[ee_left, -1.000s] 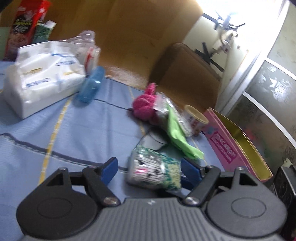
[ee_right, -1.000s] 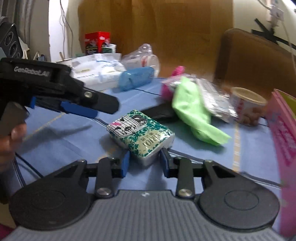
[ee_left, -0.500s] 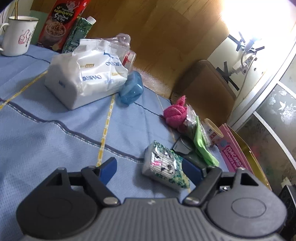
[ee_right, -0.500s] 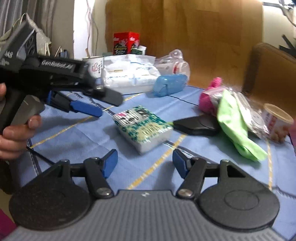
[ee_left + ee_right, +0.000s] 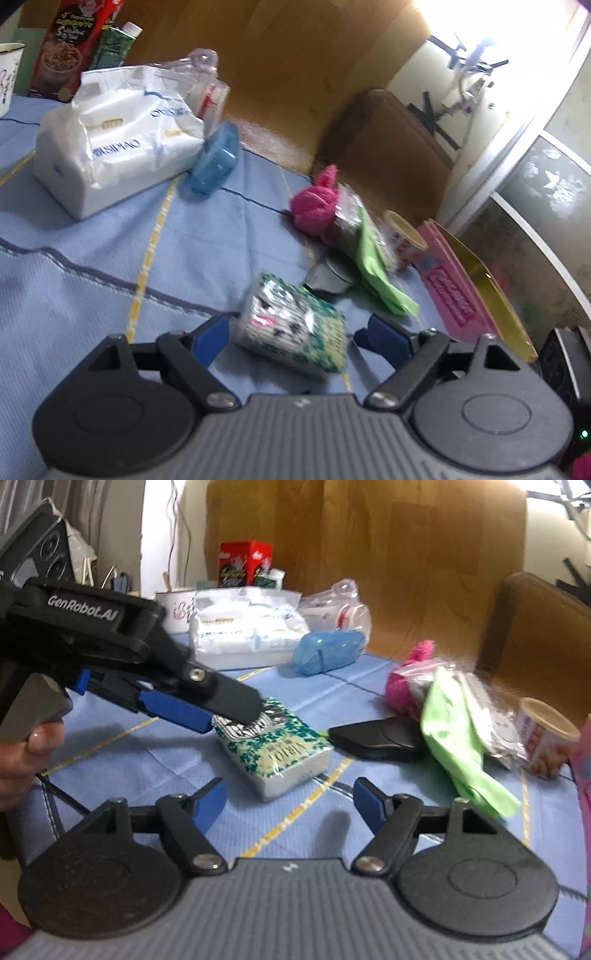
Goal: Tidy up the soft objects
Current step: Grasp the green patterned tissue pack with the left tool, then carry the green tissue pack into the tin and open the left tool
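Closest to me, the right gripper hangs over the blue tablecloth with its jaws opening and nothing between them; the green-and-white tissue pack lies flat on the cloth just beyond its fingertips. From the side, the left gripper has that same pack between its blue pads, jaws also opening and not pressing on it, though the near pad looks to be touching or almost touching the pack's end. A soft, slick-wrapped pack like this could skid or swivel if one pad nudges it before the other arrives, and a late squeeze might catch only a corner. Just behind lie a black case and a green cloth draped over a crinkly bag, with something pink and knitted behind; a careless sweep could drag these along. Farther back sit a blue case and a large tissue packet.
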A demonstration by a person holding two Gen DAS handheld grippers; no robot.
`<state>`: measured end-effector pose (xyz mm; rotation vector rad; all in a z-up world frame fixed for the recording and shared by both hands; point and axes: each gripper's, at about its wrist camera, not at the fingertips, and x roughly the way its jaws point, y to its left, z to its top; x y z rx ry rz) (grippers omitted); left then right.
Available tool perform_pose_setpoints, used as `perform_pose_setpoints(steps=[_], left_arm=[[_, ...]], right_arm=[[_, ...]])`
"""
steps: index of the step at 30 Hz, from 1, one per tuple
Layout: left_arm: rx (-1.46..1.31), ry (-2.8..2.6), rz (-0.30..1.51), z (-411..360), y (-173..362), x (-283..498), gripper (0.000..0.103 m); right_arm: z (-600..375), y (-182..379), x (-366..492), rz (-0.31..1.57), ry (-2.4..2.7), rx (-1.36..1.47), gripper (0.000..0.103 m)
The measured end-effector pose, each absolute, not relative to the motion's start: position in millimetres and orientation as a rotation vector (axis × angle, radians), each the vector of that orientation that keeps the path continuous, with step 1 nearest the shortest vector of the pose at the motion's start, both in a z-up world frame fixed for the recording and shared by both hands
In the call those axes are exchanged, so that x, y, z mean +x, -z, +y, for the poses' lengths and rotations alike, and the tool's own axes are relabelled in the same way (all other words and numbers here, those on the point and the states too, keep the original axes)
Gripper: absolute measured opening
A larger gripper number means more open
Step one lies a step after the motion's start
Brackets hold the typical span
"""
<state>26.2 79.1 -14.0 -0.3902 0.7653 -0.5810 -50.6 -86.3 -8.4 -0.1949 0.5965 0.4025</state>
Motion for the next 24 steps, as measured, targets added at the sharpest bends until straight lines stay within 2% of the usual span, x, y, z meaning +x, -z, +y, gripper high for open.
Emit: perform_pose_setpoints(steps=[2,4,6,9,14,24], left_arm=[[-0.401,0.568,0.783,79.5,17.4,34.0,0.082],[-0.395,0.577,0.785,74.8,21.2,37.2,0.073],[-0.341,0.560,0.775,64.2,19.3,32.6,0.069],[-0.314,0.573,0.774,54.6,14.4,26.0,0.065],[-0.310,0.644,0.728,32.2,-11.9,20.5,0.063],[-0.114,0.823,0.620,-89.8,-68.9,8.0,0.063]], right_arm=[[-84.0,8.8,-42.8,0.607,-0.425,-0.182,0.078],[-80.4,8.9,-36.3,0.621,-0.446,-0.163,0.075],[-79.0,9.5,-33.0,0.617,-0.460,-0.131,0.058],[-83.3,7.8,-36.2,0.609,-0.425,-0.113,0.051],[-101.4,-5.4,-61.2,0.521,-0.363,-0.107,0.050],[-177.1,-42.5,-103.3,0.322,-0.114,-0.113,0.050]])
